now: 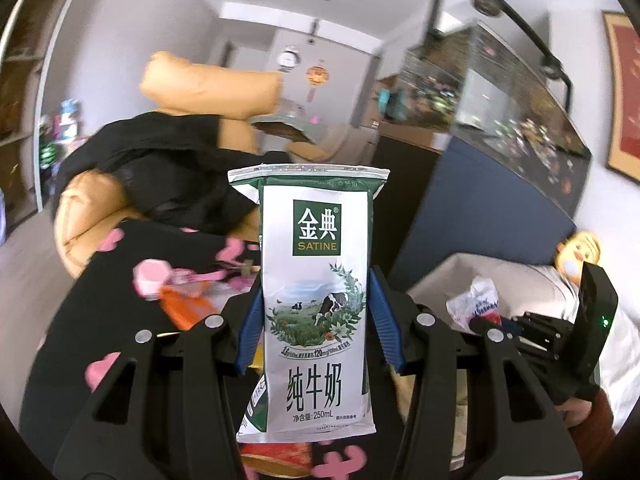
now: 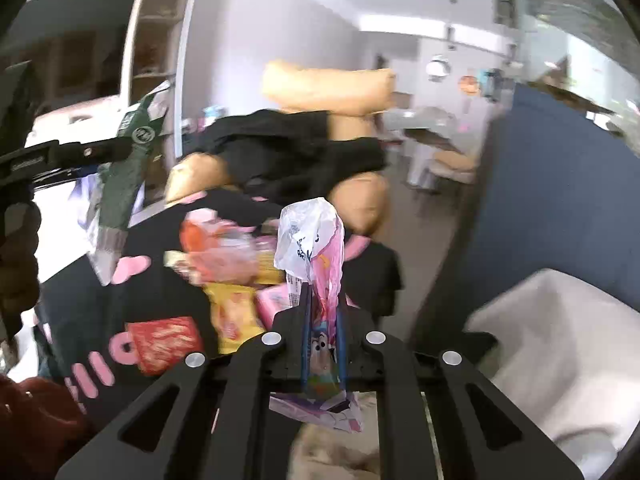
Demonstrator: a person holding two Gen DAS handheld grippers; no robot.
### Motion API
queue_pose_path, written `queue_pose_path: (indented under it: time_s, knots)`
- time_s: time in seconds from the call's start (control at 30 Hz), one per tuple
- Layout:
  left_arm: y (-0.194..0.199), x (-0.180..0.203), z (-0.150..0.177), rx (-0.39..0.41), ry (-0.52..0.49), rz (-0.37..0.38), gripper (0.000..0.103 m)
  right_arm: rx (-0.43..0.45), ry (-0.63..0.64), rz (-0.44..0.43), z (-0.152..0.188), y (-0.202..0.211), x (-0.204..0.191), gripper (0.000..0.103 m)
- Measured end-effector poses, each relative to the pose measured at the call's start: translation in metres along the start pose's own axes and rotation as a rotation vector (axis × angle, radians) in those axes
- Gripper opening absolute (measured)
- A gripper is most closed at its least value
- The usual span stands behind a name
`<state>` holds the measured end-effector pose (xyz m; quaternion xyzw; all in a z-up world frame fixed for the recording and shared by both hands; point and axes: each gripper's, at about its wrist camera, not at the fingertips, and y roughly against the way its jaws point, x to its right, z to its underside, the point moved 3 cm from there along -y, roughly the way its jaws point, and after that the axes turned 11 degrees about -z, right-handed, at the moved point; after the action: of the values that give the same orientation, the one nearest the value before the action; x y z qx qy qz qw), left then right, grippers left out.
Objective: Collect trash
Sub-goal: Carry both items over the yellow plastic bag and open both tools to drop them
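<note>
From the left wrist, the left gripper [image 1: 316,316] is clamping a white milk carton [image 1: 314,304] upright between its blue pads [image 1: 253,328]. From the right wrist, the right gripper [image 2: 323,344] is pinching a crumpled plastic wrapper [image 2: 316,240], jaws nearly closed, with the snack packets [image 2: 228,280] lying ahead to its left.

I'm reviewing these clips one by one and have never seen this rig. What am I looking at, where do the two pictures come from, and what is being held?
No robot here: a person carries a two-fingered handheld gripper in each hand, each with a fisheye camera looking along its jaws. The left view shows the left gripper shut on a flattened milk carton. The right view shows the right gripper shut on a crumpled plastic wrapper. Below lies a black cloth with pink shapes strewn with snack wrappers. A white bin stands at the right.
</note>
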<state>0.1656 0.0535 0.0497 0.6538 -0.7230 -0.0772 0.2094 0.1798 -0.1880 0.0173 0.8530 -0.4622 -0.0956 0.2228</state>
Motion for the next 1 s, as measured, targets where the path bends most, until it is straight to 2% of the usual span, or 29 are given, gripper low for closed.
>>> queue_pose_path:
  time_s: [0.17, 0.27, 0.47, 0.5, 0.53, 0.57, 0.6, 0.73, 0.83, 1.0]
  knots:
    - [-0.019, 0.06, 0.005, -0.029, -0.049, 0.116, 0.046, 0.036, -0.089, 0.108, 0.026, 0.024, 0.052, 0.011]
    - [-0.03, 0.093, 0.012, -0.036, -0.083, 0.179, 0.046, 0.023, -0.149, 0.154, 0.05, 0.02, 0.08, 0.011]
    - [-0.065, 0.137, 0.031, -0.125, -0.123, 0.239, 0.046, -0.051, -0.273, 0.145, 0.103, -0.004, 0.115, 0.013]
    - [-0.07, 0.141, 0.034, -0.137, -0.124, 0.244, 0.046, -0.077, -0.286, 0.145, 0.112, -0.01, 0.118, 0.015]
    - [-0.078, 0.147, 0.039, -0.155, -0.128, 0.251, 0.046, -0.091, -0.29, 0.152, 0.119, -0.009, 0.12, 0.027]
    - [-0.08, 0.148, 0.043, -0.165, -0.129, 0.255, 0.046, -0.097, -0.295, 0.155, 0.124, -0.011, 0.121, 0.044]
    - [-0.085, 0.152, 0.047, -0.179, -0.132, 0.257, 0.046, -0.093, -0.303, 0.145, 0.129, -0.01, 0.123, 0.054]
    - [-0.104, 0.167, 0.065, -0.244, -0.135, 0.267, 0.046, -0.09, -0.335, 0.133, 0.139, -0.002, 0.129, 0.055]
    - [-0.114, 0.178, 0.074, -0.263, -0.13, 0.278, 0.046, -0.065, -0.329, 0.189, 0.138, 0.017, 0.134, 0.055]
    - [-0.127, 0.208, 0.082, -0.237, -0.127, 0.315, 0.046, -0.009, -0.343, 0.294, 0.138, 0.062, 0.153, 0.055]
